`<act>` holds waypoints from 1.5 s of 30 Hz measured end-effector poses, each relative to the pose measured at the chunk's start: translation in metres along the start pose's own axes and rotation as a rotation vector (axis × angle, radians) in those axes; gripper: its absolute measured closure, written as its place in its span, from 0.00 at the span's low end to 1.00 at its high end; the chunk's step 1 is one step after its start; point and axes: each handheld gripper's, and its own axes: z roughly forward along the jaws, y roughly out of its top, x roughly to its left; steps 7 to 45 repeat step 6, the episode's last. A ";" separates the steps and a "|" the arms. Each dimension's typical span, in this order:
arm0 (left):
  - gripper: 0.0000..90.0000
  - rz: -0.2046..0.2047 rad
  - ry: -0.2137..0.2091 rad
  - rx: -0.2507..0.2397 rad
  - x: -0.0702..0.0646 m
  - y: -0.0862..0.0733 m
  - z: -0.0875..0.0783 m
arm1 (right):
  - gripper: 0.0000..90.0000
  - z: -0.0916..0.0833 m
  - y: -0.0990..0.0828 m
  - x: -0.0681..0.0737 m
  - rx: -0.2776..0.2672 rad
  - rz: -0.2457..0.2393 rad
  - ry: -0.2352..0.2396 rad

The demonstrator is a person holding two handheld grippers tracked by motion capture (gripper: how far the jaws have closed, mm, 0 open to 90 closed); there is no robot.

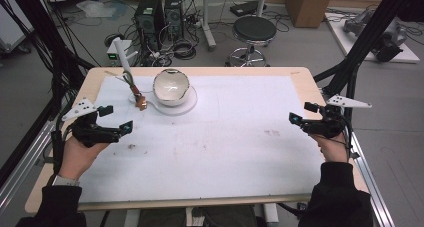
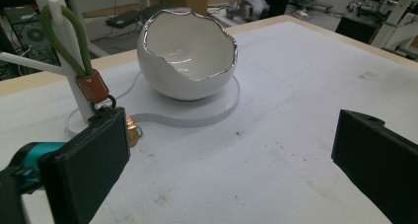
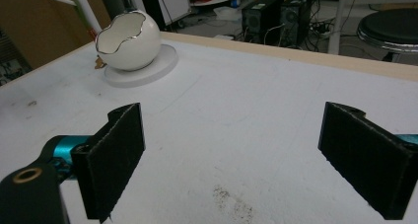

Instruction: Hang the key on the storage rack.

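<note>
A white eggshell-shaped bowl [image 1: 170, 87] with a silver jagged rim stands on a flat white base [image 1: 179, 107] at the back left of the table. Left of it rises a white stand [image 1: 123, 54] with a green cord loop [image 2: 74, 36], an orange tag [image 2: 92, 86] and a small copper piece [image 1: 142, 104] hanging from it. My left gripper [image 1: 117, 118] hovers near the table's left side, short of the stand, open and empty. In the left gripper view the bowl [image 2: 187, 56] lies ahead between the jaws. My right gripper [image 1: 303, 113] is open and empty at the table's right edge, with the bowl [image 3: 129, 41] far off.
A white mat [image 1: 225, 142] covers the wooden table [image 1: 300, 74]. Black frame struts [image 1: 370, 32] slant down at both sides. On the floor behind the table are a black stool [image 1: 254, 31], computer towers [image 1: 150, 17] and cables.
</note>
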 end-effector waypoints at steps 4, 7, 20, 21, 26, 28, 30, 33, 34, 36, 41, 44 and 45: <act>0.02 0.002 0.000 0.006 0.000 0.000 0.000 | 0.11 0.002 0.000 0.002 0.002 -0.009 0.006; 0.02 0.004 -0.002 0.006 0.001 0.000 0.000 | 0.11 0.002 0.000 0.003 -0.001 -0.005 0.006; 0.02 0.004 -0.002 0.006 0.001 0.000 0.000 | 0.11 0.002 0.000 0.003 -0.001 -0.005 0.006; 0.02 0.004 -0.002 0.006 0.001 0.000 0.000 | 0.11 0.002 0.000 0.003 -0.001 -0.005 0.006; 0.02 0.004 -0.002 0.006 0.001 0.000 0.000 | 0.11 0.002 0.000 0.003 -0.001 -0.005 0.006; 0.02 0.004 -0.002 0.006 0.001 0.000 0.000 | 0.11 0.002 0.000 0.003 -0.001 -0.005 0.006; 0.02 0.004 -0.002 0.006 0.001 0.000 0.000 | 0.11 0.002 0.000 0.003 -0.001 -0.005 0.006; 0.02 0.004 -0.002 0.006 0.001 0.000 0.000 | 0.11 0.002 0.000 0.003 -0.001 -0.005 0.006; 0.02 0.004 -0.002 0.006 0.001 0.000 0.000 | 0.11 0.002 0.000 0.003 -0.001 -0.005 0.006; 0.02 0.004 -0.002 0.006 0.001 0.000 0.000 | 0.11 0.002 0.000 0.003 -0.001 -0.005 0.006; 0.02 0.004 -0.002 0.006 0.001 0.000 0.000 | 0.11 0.002 0.000 0.003 -0.001 -0.005 0.006; 0.02 0.004 -0.002 0.006 0.001 0.000 0.000 | 0.11 0.002 0.000 0.003 -0.001 -0.005 0.006; 0.02 0.004 -0.002 0.006 0.001 0.000 0.000 | 0.11 0.002 0.000 0.003 -0.001 -0.005 0.006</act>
